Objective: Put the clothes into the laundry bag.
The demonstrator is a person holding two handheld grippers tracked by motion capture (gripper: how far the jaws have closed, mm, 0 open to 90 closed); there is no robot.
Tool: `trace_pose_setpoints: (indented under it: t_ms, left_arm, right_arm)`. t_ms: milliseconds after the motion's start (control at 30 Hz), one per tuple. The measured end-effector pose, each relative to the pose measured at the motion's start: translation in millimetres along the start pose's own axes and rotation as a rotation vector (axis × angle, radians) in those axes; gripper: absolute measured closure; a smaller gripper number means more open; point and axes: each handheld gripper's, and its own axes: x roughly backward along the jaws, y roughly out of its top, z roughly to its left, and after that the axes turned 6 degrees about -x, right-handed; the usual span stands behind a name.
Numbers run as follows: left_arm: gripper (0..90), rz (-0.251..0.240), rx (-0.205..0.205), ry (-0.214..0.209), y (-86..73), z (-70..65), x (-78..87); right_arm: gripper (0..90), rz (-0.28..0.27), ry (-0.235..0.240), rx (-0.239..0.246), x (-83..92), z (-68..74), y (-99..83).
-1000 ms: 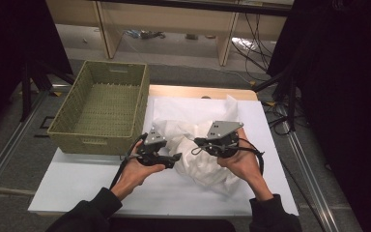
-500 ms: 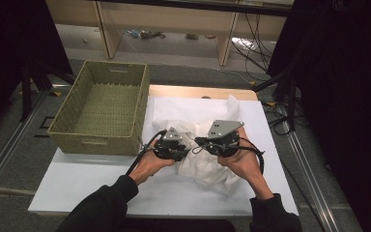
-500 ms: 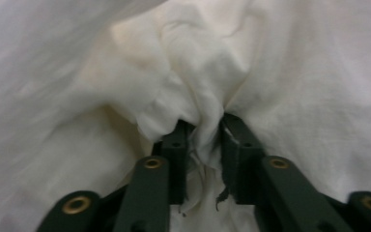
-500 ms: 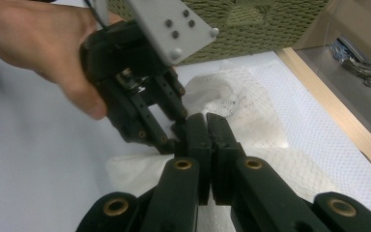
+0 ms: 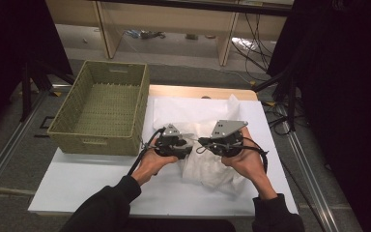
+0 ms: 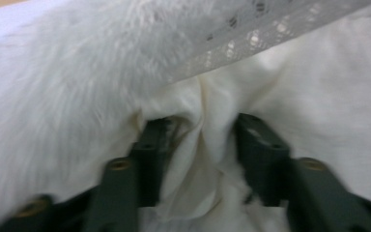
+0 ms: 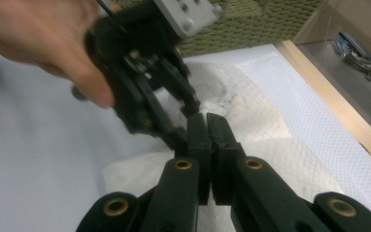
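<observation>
A crumpled white cloth [image 5: 198, 113] with a lace strip [image 6: 251, 29] lies on the white table [image 5: 77, 183]. My left gripper [image 5: 191, 145] and right gripper [image 5: 203, 141] meet tip to tip over its middle. In the left gripper view the left gripper [image 6: 205, 140] has a raised fold of cloth [image 6: 198, 159] between its parted jaws, which have just been opening. The pads do not clearly press on the fold. In the right gripper view the right gripper [image 7: 206, 118] is shut, jaws pressed together over the cloth [image 7: 251, 111], with the left gripper [image 7: 186, 121] just beyond its tips.
An empty green woven basket [image 5: 99, 142] stands at the table's left, close to the left hand. A wooden edge [image 5: 198, 91] borders the far side. Shelving and cables [image 5: 251, 43] lie beyond. Bare table surface stretches in front of the hands.
My left gripper has moved right across the cloth to meet the right gripper's tips, most of it in the first half second. The right gripper has stayed put.
</observation>
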Motion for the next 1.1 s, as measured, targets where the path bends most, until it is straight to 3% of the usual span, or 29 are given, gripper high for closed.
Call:
trace_pose_setpoints:
  t_ms: [100,167,233,333,533,600,633,667,700,767,833,867,967,1033,1100]
  left_arm:
    - [41.7,0.018,0.026,0.015,-4.7,6.6,19.5]
    - [39.2,0.056,0.048,0.041,-9.4,12.2,23.9]
    - [38.4,0.084,0.078,0.034,-14.7,17.4,21.0]
    - [35.6,0.105,0.077,0.049,-18.5,19.5,8.5]
    - [27.4,0.136,0.139,0.045,-18.2,19.2,-18.5]
    - [35.8,0.123,0.19,0.017,-17.5,20.8,-22.8]
    - [46.0,0.117,0.2,0.007,-17.5,20.7,-23.5]
    - [54.9,0.096,0.232,-0.028,-17.7,18.8,-24.7]
    - [63.2,0.089,0.22,-0.032,-17.2,17.1,-24.2]
    - [72.6,0.077,0.143,-0.034,-14.2,12.8,-21.8]
    - [74.9,0.045,0.071,-0.006,-9.0,6.3,-19.9]
    - [75.4,0.044,0.032,-0.018,-5.8,4.5,-18.6]
    - [76.0,0.007,0.015,-0.032,1.0,2.3,-21.5]
    - [76.0,-0.033,-0.041,-0.042,2.0,3.9,-24.4]
    - [75.6,-0.011,-0.041,-0.03,-1.3,10.7,-28.7]
  right_arm:
    - [90.0,-0.004,-0.006,0.001,0.4,-1.2,-0.4]
    - [90.0,0.0,-0.008,-0.021,0.6,0.4,0.3]
    - [90.0,0.001,-0.006,0.001,-1.9,0.6,1.4]
    - [90.0,0.004,-0.005,0.008,-3.0,1.9,2.0]
    - [90.0,0.005,-0.005,-0.009,-1.7,1.0,0.9]
    - [90.0,0.005,-0.002,-0.005,-1.9,1.3,1.0]
    - [90.0,0.008,-0.003,-0.014,-1.8,1.9,0.8]
    - [90.0,0.008,-0.003,-0.015,-1.7,1.9,0.8]
    - [90.0,0.007,-0.006,-0.016,-1.6,1.4,0.9]
    - [90.0,0.003,-0.005,-0.003,-1.5,0.5,1.2]
    - [90.0,0.002,-0.002,0.006,-1.9,0.2,1.3]
    - [90.0,0.007,-0.002,-0.007,-1.4,1.7,1.2]
    - [90.0,0.008,0.012,0.008,-2.5,3.5,2.4]
    - [90.0,0.01,0.01,0.012,-2.4,3.8,2.5]
    - [90.0,0.012,0.012,-0.004,-0.7,3.8,1.9]
